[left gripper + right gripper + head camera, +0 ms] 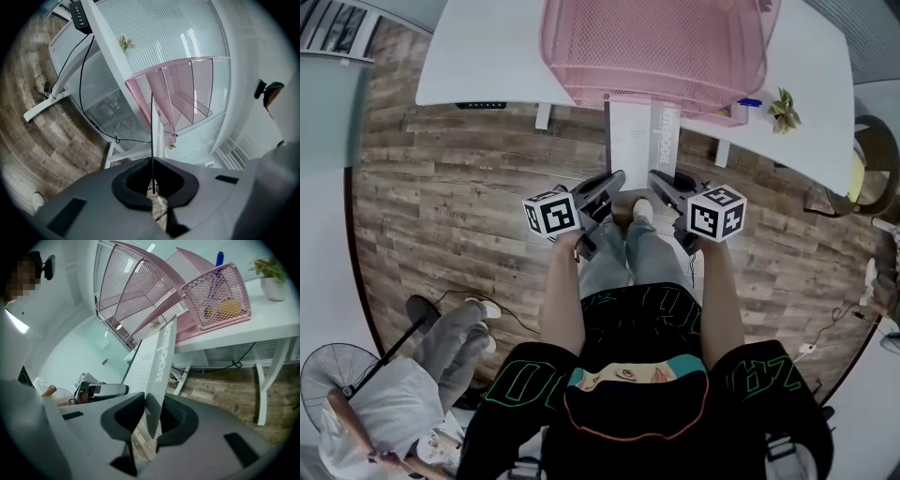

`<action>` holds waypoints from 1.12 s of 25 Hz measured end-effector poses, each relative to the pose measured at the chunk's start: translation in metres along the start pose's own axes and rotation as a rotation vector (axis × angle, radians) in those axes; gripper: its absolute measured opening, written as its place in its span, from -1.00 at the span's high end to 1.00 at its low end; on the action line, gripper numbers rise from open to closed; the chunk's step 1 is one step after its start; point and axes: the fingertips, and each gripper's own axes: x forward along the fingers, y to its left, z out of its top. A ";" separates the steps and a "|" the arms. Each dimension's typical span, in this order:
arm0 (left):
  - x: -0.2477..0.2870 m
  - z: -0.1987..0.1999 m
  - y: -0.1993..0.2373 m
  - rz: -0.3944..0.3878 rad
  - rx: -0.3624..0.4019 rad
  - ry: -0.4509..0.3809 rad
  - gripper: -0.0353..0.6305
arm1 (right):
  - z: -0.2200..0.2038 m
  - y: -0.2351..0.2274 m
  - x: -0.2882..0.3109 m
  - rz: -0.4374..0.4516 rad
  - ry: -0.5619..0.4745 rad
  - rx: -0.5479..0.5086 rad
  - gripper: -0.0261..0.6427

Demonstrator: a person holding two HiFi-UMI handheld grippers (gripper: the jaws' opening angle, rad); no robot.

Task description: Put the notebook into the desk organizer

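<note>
A white notebook point(642, 141) is held upright in front of me, below the edge of the white table point(487, 47). Above it on the table stands the pink mesh desk organizer point(656, 47). In the left gripper view my left gripper point(152, 185) is shut on the notebook point(151, 136), which shows edge-on as a thin dark line, with the organizer point(183, 89) beyond. In the right gripper view the notebook point(157, 357) has its lower corner between the jaws of my right gripper point(152, 416), and a small gap shows beside it. Both the left gripper point(617, 178) and the right gripper point(656, 178) flank the notebook's near end.
A pink mesh basket point(220, 296) with a blue pen adjoins the organizer point(140, 287). A small potted plant point(785, 110) stands at the table's right. White table legs point(262, 380) and cables point(84, 84) hang below. A seated person point(403, 403) and a fan are at my lower left.
</note>
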 end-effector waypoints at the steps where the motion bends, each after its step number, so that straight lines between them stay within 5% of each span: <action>1: 0.001 0.004 0.000 0.001 -0.003 -0.014 0.88 | 0.003 -0.001 0.001 -0.002 -0.006 0.001 0.72; 15: 0.020 0.048 -0.001 -0.028 -0.048 -0.116 0.88 | 0.039 -0.014 -0.010 -0.050 -0.095 -0.017 0.40; 28: 0.024 0.076 -0.002 -0.010 -0.048 -0.172 0.88 | 0.000 -0.007 -0.001 -0.087 0.178 -0.145 0.42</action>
